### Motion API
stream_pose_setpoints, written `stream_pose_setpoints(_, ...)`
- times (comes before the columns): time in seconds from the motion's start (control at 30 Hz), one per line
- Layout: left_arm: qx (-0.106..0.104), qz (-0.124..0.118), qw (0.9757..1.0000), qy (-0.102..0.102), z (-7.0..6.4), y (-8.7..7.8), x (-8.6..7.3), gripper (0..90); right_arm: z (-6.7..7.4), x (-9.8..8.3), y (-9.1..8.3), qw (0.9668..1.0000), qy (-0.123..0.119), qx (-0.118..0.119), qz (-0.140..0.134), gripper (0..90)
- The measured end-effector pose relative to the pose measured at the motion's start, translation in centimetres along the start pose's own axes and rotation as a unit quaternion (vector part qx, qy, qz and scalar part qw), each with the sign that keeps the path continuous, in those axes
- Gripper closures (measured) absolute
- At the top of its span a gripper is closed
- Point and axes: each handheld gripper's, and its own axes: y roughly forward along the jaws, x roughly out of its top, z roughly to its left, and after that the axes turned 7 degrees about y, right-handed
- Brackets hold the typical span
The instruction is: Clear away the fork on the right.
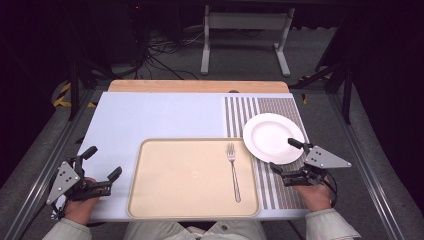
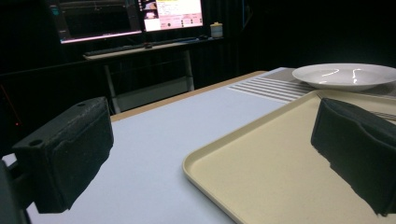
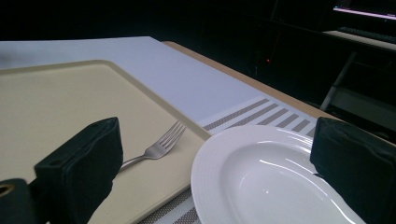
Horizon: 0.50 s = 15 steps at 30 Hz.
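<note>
High view: beige tray point(image 1: 190, 175) sits at the bench point(image 1: 160, 115) near edge, a fork point(image 1: 233, 171) on its right part, tines away from the person, long axis front to back. White plate point(image 1: 272, 137) rests on the striped mat point(image 1: 270, 107), presumably staged for table setting. Left gripper point(image 1: 102, 162) and right gripper point(image 1: 284, 156) both gape wide, empty.
</note>
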Motion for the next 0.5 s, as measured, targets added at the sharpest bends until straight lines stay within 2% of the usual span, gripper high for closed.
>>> stream_pose_setpoints(0.17, 0.0, -0.002, 1.0, 0.003, 0.0, 0.0, 0.0, 0.0, -0.1, -1.6, -0.1, 0.9999, 0.004, -0.009, -0.003, 2.6)
stream_pose_setpoints(0.3, 0.0, -0.003, 1.0, 0.007, -0.1, -0.1, 0.2, 0.0, -0.3, -2.3, -0.3, 0.9995, 0.003, -0.029, -0.009, 2.4)
stream_pose_setpoints(0.4, -0.002, -0.003, 0.9999, 0.009, -0.1, -0.1, 0.2, 0.0, -0.5, -3.1, -0.4, 0.9993, 0.019, -0.023, -0.022, 2.5)
stream_pose_setpoints(0.5, -0.002, -0.004, 0.9999, 0.013, -0.1, 0.0, 0.3, 0.0, -0.6, -3.7, -0.3, 0.9992, 0.028, -0.019, -0.022, 2.2)
